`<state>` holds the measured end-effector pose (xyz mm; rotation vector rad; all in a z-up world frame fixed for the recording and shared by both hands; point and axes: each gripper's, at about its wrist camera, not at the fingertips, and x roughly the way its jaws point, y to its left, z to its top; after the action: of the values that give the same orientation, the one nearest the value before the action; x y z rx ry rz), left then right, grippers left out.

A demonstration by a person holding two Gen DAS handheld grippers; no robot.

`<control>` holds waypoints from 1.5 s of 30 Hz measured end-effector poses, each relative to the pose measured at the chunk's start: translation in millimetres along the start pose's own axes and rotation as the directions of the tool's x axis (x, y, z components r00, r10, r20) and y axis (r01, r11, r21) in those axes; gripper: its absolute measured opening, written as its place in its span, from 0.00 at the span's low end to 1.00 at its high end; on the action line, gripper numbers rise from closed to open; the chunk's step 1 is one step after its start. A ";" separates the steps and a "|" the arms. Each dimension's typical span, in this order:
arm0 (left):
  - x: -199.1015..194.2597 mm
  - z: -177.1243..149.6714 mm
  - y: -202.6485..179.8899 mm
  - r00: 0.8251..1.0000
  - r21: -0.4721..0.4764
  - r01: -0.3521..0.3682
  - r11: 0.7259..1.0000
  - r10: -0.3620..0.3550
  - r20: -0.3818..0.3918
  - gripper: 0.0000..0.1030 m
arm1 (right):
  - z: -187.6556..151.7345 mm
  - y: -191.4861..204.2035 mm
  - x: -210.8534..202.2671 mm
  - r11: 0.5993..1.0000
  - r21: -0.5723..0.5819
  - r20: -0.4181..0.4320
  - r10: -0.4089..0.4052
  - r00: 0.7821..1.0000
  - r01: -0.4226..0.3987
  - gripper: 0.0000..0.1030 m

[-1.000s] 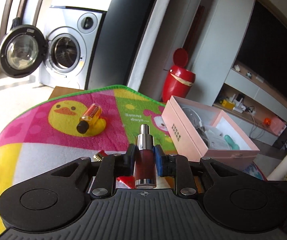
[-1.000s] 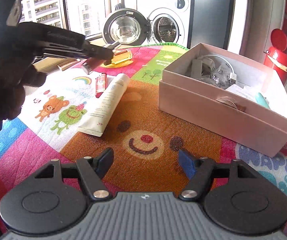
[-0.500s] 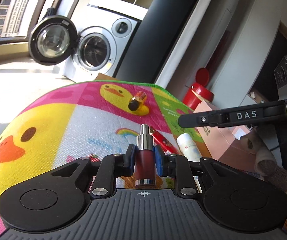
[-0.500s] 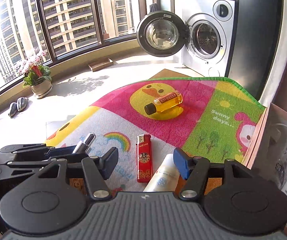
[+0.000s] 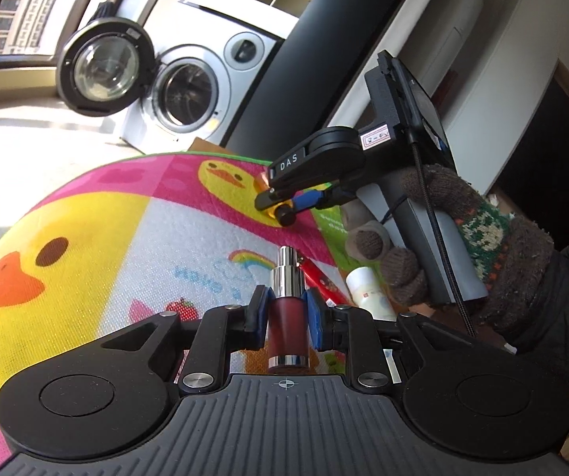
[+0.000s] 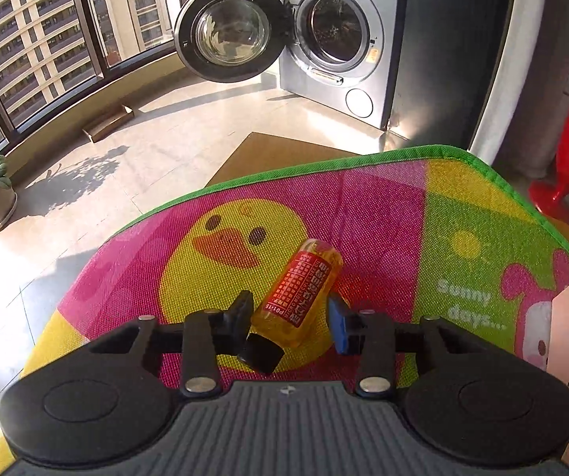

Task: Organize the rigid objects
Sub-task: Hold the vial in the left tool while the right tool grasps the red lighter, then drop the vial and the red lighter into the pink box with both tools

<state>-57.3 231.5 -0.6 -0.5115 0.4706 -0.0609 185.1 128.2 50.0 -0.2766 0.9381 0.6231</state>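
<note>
Left claw point(image 5: 286, 313) clamped on dark-red pump bottle point(image 5: 287, 331) — right claw point(image 6: 290, 319) wide apart, straddling amber bottle point(image 6: 302, 297).

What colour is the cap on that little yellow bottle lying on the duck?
Black. The cap on the yellow bottle shows best in the right wrist view.

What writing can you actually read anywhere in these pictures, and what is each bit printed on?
"DAS": white letters on the right gripper, seen from the left wrist view.
"Sunny days...": on the green panel of the play mat.
"P01-15": at the edge of the red label on the amber bottle; the rest of that label is too small to read.
Pale blue words beside the mat's rainbow: upside down, unreadable.
Sticker on the right gripper: too small.
</note>
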 end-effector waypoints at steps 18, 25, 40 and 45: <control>3.2 -0.8 -4.6 0.999 0.010 -0.030 1.000 0.030 -0.019 0.23 | -151.8 5.0 -134.7 0.924 -0.370 0.101 -0.061 0.993 0.095 0.33; 4.0 -1.7 -6.0 0.999 0.014 -0.042 0.999 0.042 -0.027 0.23 | -172.4 -1.1 -144.5 0.967 -0.224 0.033 0.134 0.990 -0.123 0.33; 2.0 -2.8 -8.6 0.999 0.025 -0.045 0.999 0.046 -0.028 0.23 | -204.5 17.2 -157.1 0.939 -0.333 0.035 0.103 0.994 -0.086 0.22; -4.7 -16.0 -31.7 0.997 0.103 0.030 0.994 -0.023 -0.070 0.23 | -219.1 -13.6 -185.3 0.967 -0.249 0.070 0.074 0.995 -0.055 0.22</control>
<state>-66.8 197.4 4.4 -0.4149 0.5245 -0.1284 -32.6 -57.5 75.5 -0.4412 0.7958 0.8073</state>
